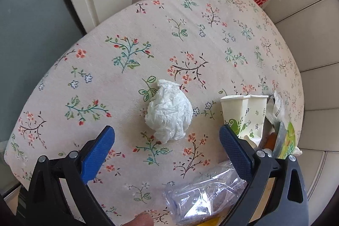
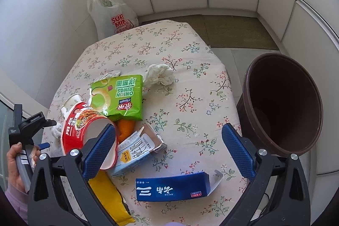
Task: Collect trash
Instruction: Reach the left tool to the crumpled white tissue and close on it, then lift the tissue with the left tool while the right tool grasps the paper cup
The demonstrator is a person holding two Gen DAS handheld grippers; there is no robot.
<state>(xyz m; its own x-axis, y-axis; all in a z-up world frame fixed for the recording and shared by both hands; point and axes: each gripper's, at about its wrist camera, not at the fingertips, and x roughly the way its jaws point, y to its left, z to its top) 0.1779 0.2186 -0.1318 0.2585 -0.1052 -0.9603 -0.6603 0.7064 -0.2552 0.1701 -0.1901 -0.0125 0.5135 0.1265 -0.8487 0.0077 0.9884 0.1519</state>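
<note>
In the left wrist view a crumpled white tissue point(image 1: 169, 112) lies on the flowered tablecloth point(image 1: 148, 35), just ahead of my open left gripper point(image 1: 167, 135). A paper cup point(image 1: 243, 115) stands to its right and a clear plastic wrapper point(image 1: 203, 198) lies below. In the right wrist view my right gripper point(image 2: 169, 137) is open above a pile: a red noodle bowl point(image 2: 84, 128), a green onion-rings bag point(image 2: 120, 94), an orange point(image 2: 126, 129), a small carton point(image 2: 137, 149), a blue box point(image 2: 173, 189), a yellow packet point(image 2: 108, 198) and another tissue point(image 2: 159, 75). A brown bin point(image 2: 281, 105) stands right of the table.
A white plastic shopping bag point(image 2: 112, 12) sits on the floor beyond the table's far edge, against white panelled walls. A person's hand point(image 2: 14, 162) holds the left gripper's handle at the table's left side. A dark mat point(image 2: 233, 31) lies behind the table.
</note>
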